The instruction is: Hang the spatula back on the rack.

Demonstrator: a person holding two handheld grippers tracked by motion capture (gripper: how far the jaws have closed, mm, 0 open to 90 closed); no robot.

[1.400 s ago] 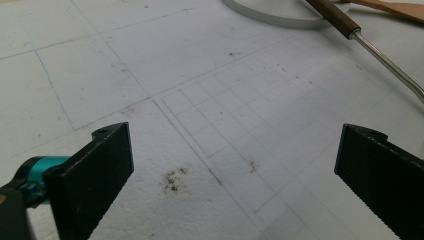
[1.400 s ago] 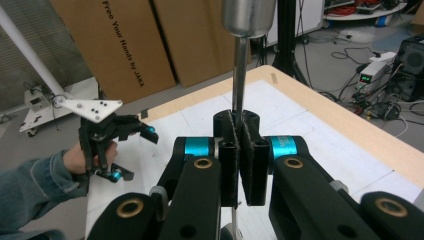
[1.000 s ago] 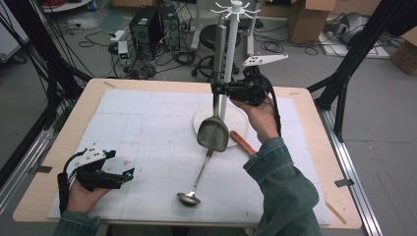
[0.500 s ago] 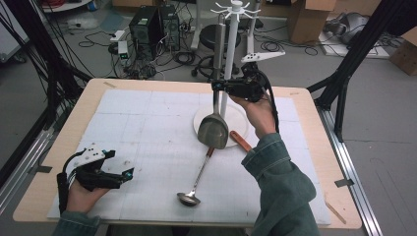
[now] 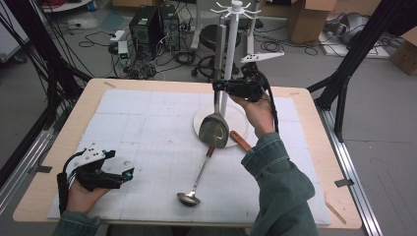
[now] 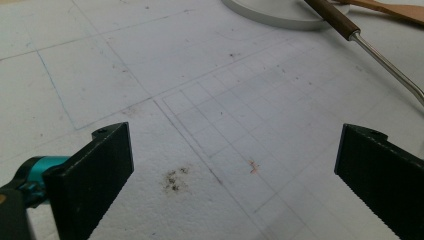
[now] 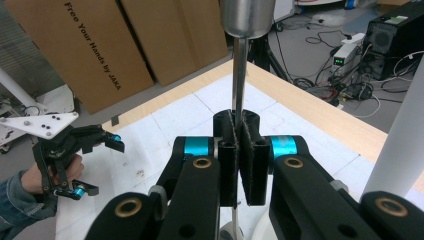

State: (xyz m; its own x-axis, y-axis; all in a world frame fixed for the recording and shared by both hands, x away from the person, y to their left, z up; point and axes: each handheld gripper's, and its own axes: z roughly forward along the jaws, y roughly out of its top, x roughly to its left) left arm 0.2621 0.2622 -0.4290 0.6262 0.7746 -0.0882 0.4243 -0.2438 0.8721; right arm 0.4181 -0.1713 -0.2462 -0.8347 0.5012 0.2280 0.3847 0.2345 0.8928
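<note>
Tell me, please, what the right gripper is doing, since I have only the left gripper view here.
Observer: The right gripper is shut on the thin stem of a metal spatula, which hangs blade down.
Operator: Where is that spatula relative to the white disc at the top of my view?
Observer: That disc is the round base of a hook rack. In the high view the blade shows against its near left edge, beside the white pole; I cannot tell whether it touches.
Operator: And the steel shaft at my right edge?
Observer: It belongs to a ladle lying on the mat, bowl end toward the person.
</note>
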